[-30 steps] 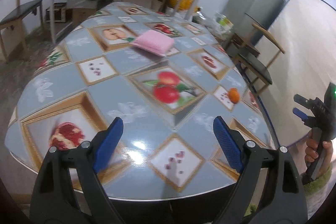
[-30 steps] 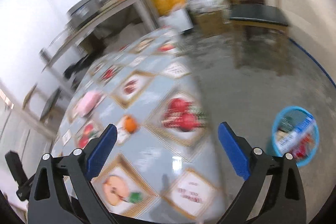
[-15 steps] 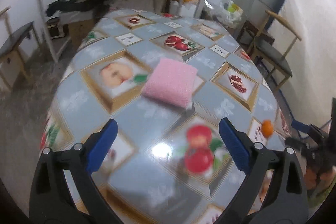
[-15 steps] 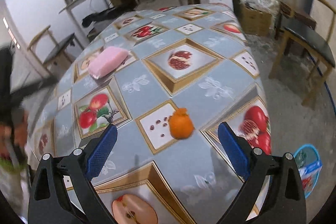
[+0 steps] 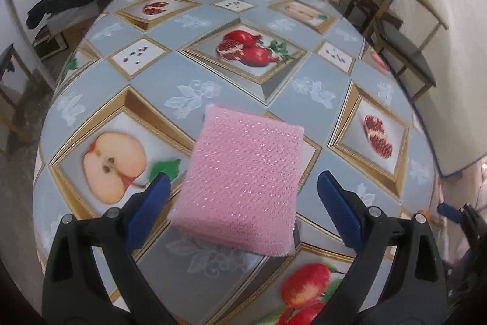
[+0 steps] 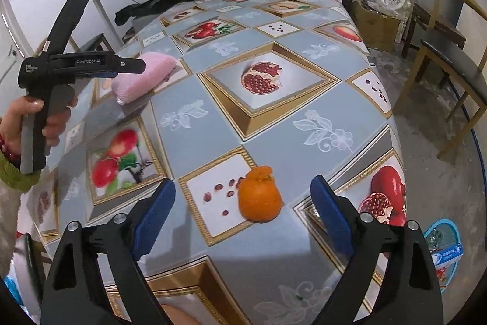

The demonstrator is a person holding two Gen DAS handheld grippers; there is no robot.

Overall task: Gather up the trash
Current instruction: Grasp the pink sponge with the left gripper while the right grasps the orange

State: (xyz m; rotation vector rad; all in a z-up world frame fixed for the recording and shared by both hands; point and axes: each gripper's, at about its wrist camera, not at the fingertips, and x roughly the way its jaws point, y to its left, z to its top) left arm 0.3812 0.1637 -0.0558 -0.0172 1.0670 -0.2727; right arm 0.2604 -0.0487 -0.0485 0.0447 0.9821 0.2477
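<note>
1. The jaws of the left gripper (image 5: 240, 210) stood spread wide, having just opened further, and the pink sponge (image 5: 243, 181) lay between them with a gap on each side; neither blue pad pressed on it.
2. The near edge of the sponge sat just ahead of the pads, closer to the left pad than to the right, and its far edge reached out beyond both fingertips.
3. The jaws of the right gripper (image 6: 242, 218) were also apart, though they had just been closing a little, and the orange peel (image 6: 258, 194) rested on the table (image 6: 188, 108) in the gap between them, touching neither pad.
4. The peel lay nearer the right pad, about level with the fingertips, on a white panel printed with seeds.
5. Left of the right jaws and farther off, a hand (image 6: 36, 118) held the left gripper's black handle, whose fingers hung over the sponge.
6. Down to the right of the right jaws, past the table's edge, a blue basket (image 6: 444, 249) with wrappers in it stood on the floor.
7. Beyond the far end of the table, a wooden chair (image 6: 447, 57) stood to the right.
</note>
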